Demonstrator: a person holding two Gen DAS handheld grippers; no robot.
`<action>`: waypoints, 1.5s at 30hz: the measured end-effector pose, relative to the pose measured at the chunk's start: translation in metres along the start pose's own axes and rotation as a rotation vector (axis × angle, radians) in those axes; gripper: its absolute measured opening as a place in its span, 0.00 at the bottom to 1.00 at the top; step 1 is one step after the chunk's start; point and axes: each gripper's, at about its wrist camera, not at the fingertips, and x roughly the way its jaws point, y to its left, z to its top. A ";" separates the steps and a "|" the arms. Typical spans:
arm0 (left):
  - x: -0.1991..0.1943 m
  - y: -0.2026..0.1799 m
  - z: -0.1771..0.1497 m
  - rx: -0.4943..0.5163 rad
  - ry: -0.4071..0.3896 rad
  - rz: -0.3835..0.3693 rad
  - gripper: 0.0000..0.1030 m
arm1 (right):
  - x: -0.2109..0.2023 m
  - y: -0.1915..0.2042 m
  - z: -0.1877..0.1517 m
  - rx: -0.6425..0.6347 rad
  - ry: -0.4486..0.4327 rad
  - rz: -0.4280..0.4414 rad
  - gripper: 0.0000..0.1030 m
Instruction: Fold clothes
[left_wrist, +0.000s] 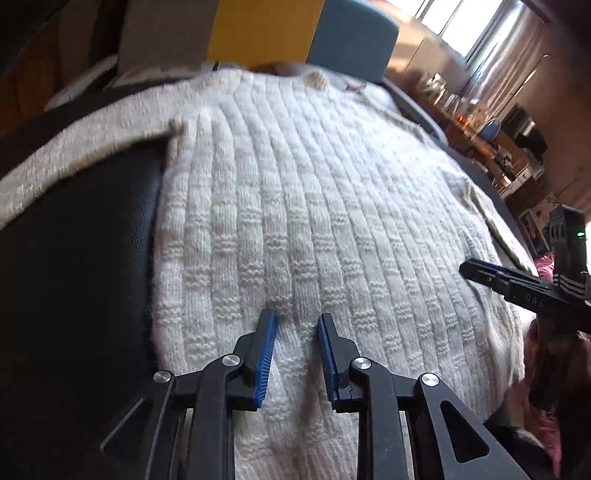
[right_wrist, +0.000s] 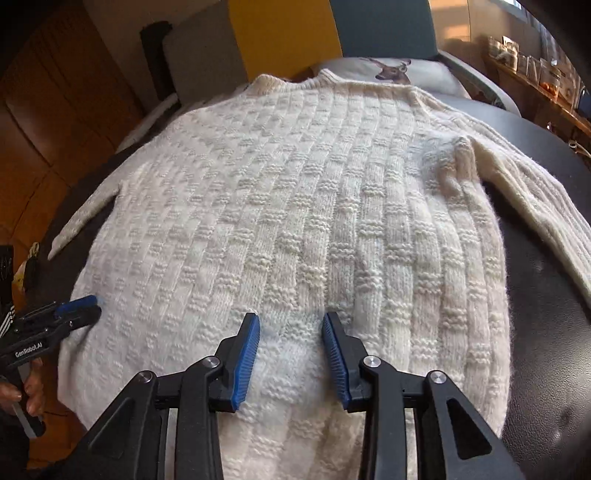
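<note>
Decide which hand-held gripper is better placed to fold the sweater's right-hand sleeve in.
Right. The right hand-held gripper hangs open over the sweater nearer that spread sleeve; the left hand-held gripper is at the opposite edge.

A black leather-like surface (right_wrist: 546, 332) carries a cream knit sweater (right_wrist: 295, 206) (spread flat).

A dark leather-like surface (right_wrist: 546, 306) serves as the work area. Behind its far edge stand three upright panels: grey (right_wrist: 205, 55), yellow (right_wrist: 280, 33) and blue-grey (right_wrist: 384, 27). A white cushion printed with a deer head (right_wrist: 393, 70) lies at the foot of the blue-grey panel. Wooden cabinetry (right_wrist: 55, 122) stands left of the panels. To their right, a cluttered wooden shelf (left_wrist: 480, 136) runs beneath a bright window (left_wrist: 465, 26) with a pale curtain (left_wrist: 513, 55).
</note>
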 end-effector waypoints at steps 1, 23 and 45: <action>-0.001 -0.001 0.001 -0.002 0.007 0.011 0.24 | -0.002 -0.004 -0.003 0.004 -0.019 0.008 0.28; 0.002 -0.164 -0.043 0.507 0.124 -0.181 0.39 | -0.086 -0.136 -0.149 0.577 -0.063 0.442 0.39; 0.003 -0.098 -0.002 -0.001 0.129 -0.411 0.41 | -0.150 -0.066 -0.059 0.323 -0.328 0.352 0.06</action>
